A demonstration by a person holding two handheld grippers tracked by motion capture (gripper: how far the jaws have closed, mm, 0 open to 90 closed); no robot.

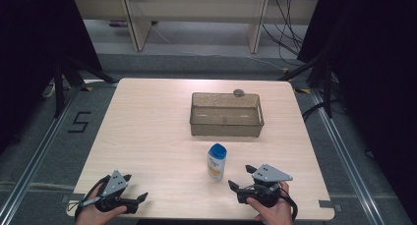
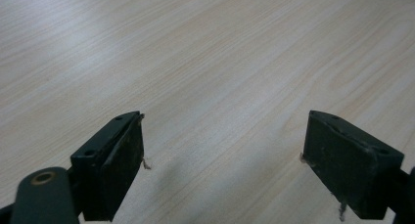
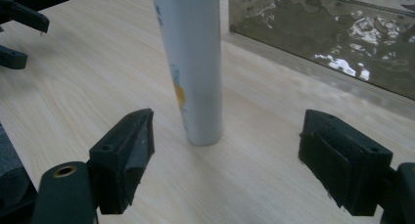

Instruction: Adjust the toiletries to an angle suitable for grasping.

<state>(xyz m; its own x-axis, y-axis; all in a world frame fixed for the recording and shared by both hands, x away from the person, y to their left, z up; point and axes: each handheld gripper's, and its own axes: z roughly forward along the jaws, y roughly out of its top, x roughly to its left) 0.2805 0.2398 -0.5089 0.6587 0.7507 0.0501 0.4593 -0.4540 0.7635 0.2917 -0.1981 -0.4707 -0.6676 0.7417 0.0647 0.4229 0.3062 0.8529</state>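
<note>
Pale woodgrain table [image 1: 147,126] bears a smooth cylindrical bottle [image 1: 216,162].

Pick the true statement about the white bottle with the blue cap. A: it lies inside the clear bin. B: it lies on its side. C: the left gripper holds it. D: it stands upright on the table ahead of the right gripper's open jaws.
D: the bottle stands upright on the table, outside the bin, just ahead of the right gripper, whose jaws stand apart.

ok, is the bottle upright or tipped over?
Upright. The bottle stands on its base on the table, blue cap on top, in front of the clear bin.
</note>
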